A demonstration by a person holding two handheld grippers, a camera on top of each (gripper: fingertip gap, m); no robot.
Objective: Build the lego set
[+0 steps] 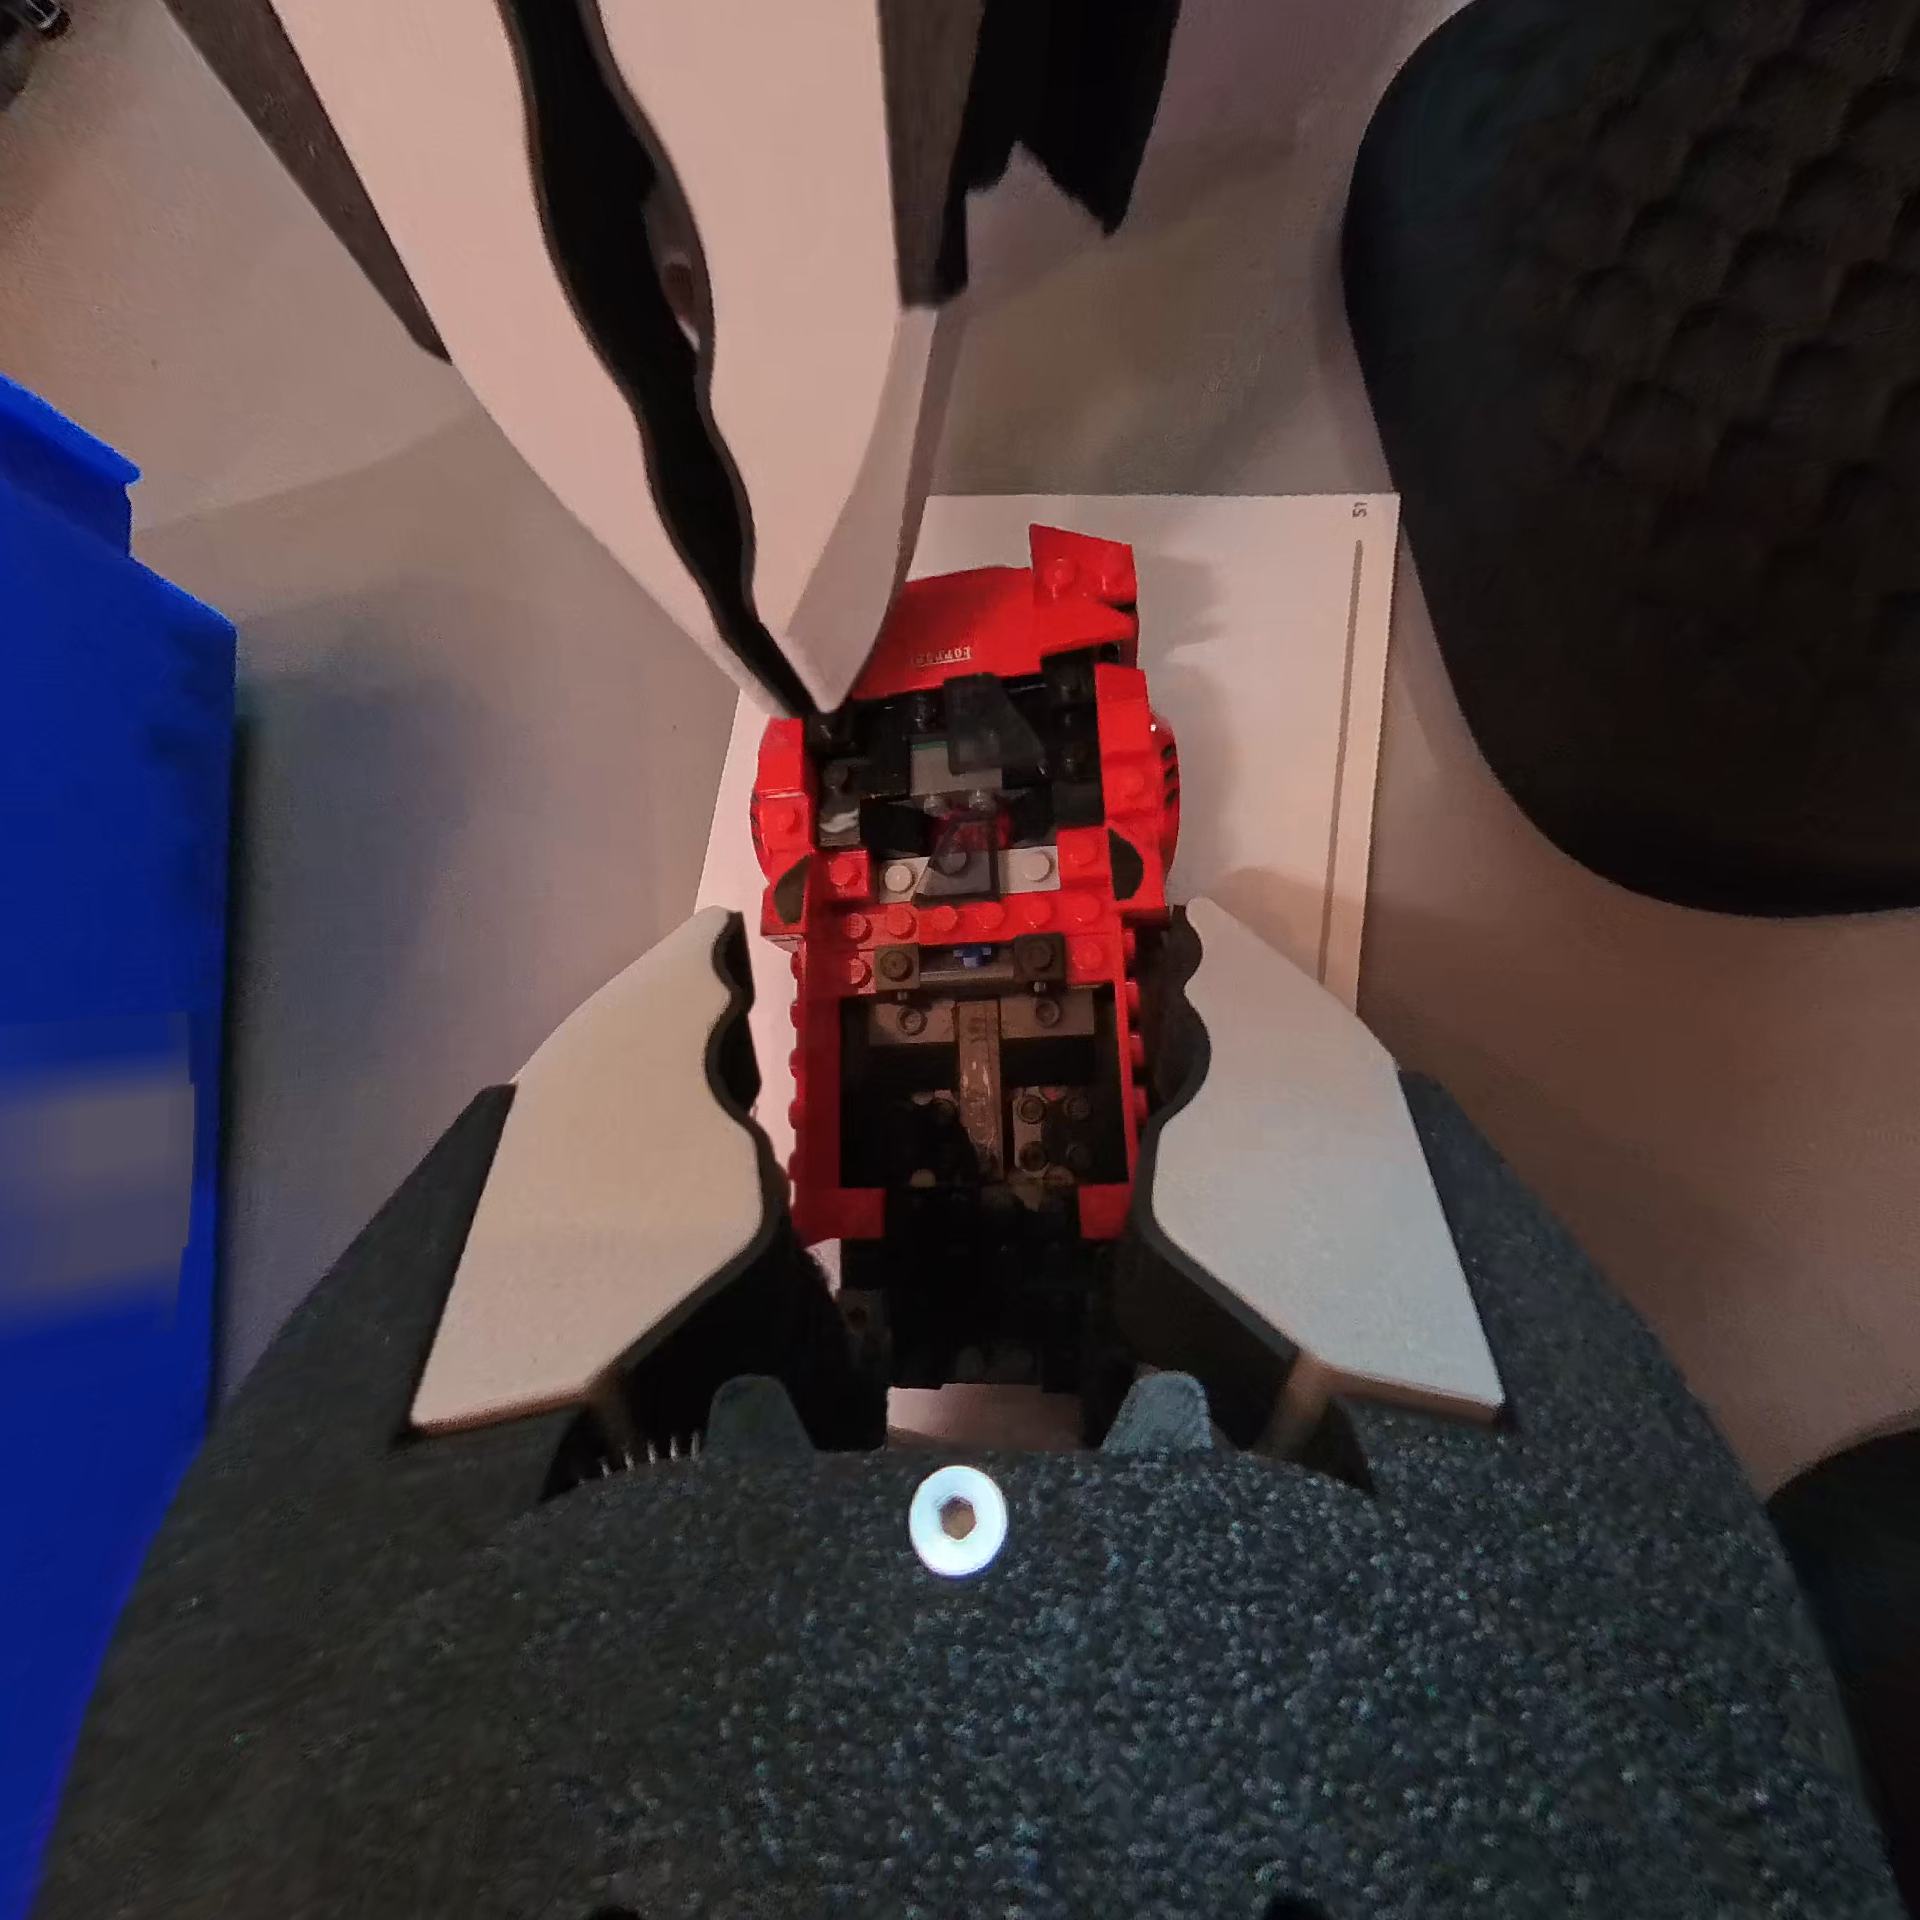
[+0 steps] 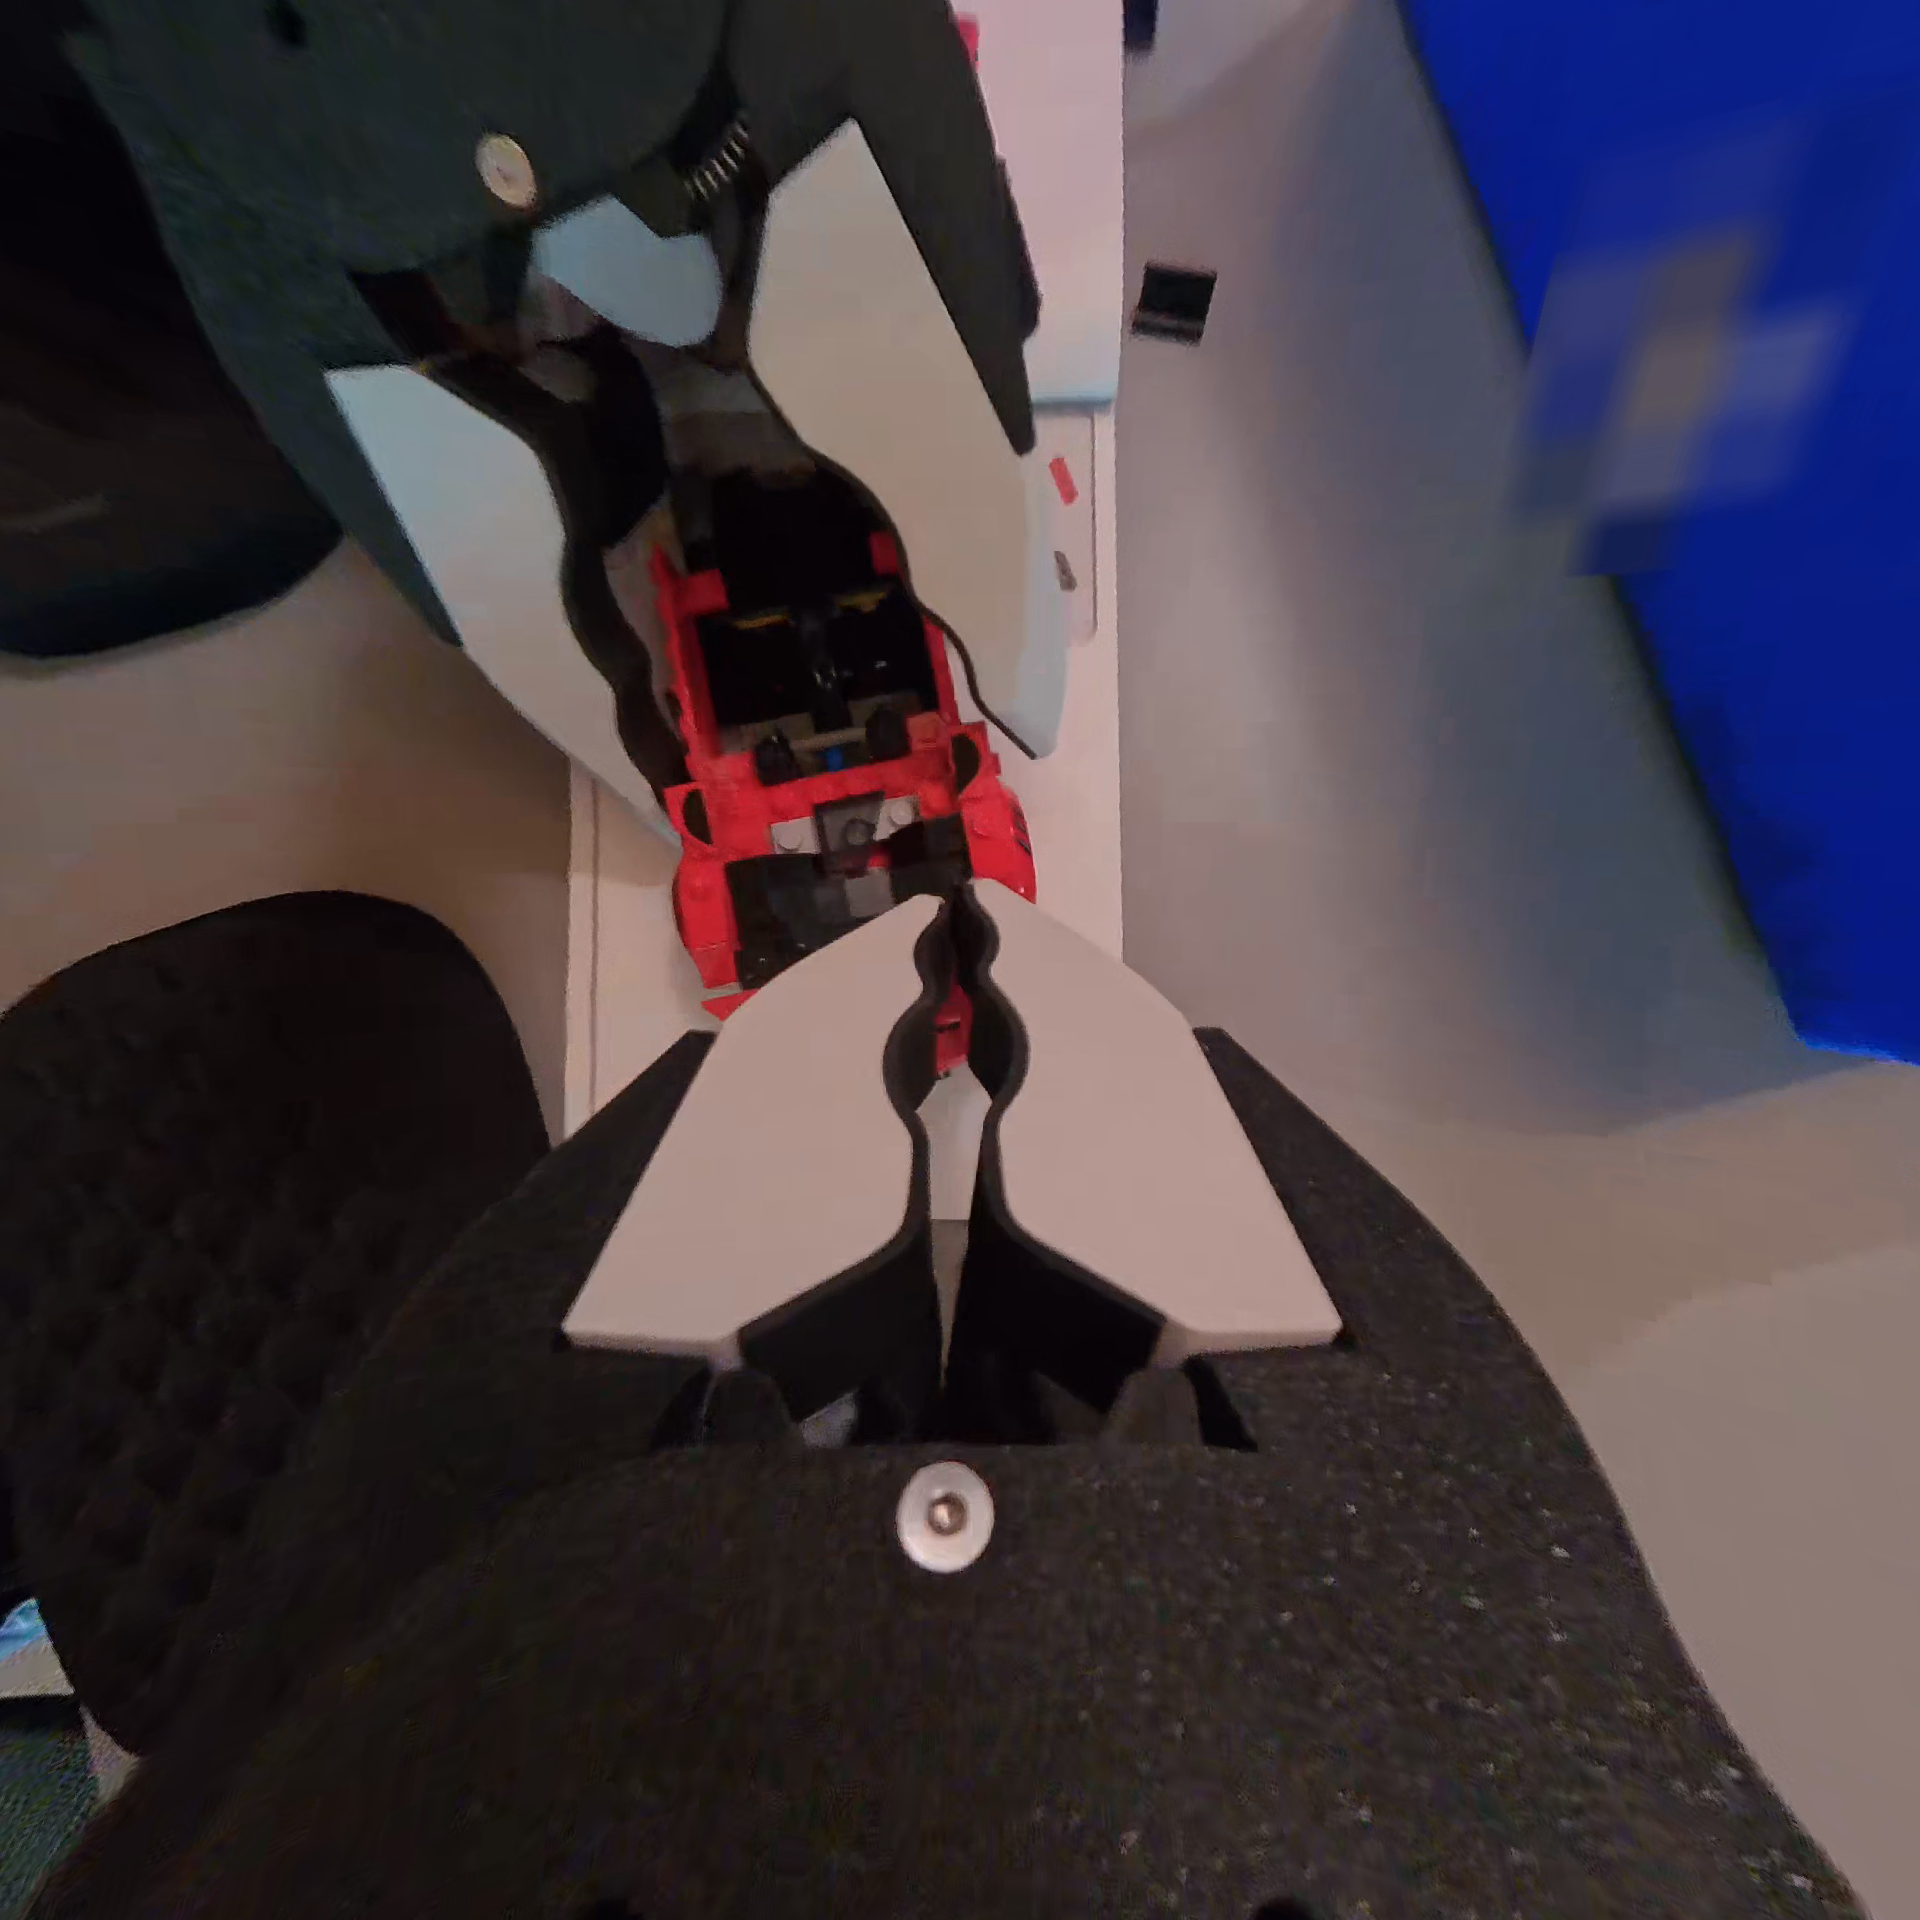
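Note:
A red and black lego car [image 1: 966, 914] lies on a white sheet [image 1: 1247, 727]. My left gripper [image 1: 961, 914] straddles the car's rear half with a pad against each side and holds it. The right wrist view shows the same, with the left gripper's fingers [image 2: 488, 582] on both flanks of the car [image 2: 831, 790]. My right gripper [image 2: 951, 914] is shut. Its joined tips rest on the black part at one front corner of the car. In the left wrist view it [image 1: 816, 701] comes down from above onto that corner. I see no loose piece between its pads.
A blue bin [image 1: 104, 935] stands at one side and also shows in the right wrist view [image 2: 1714, 520]. A black textured cushion [image 1: 1662, 468] lies at the other side. A small red piece [image 2: 1062, 480] and a black piece [image 2: 1174, 296] lie beyond the car. The tips of one gripper are about 5 cm away from the tips of the other.

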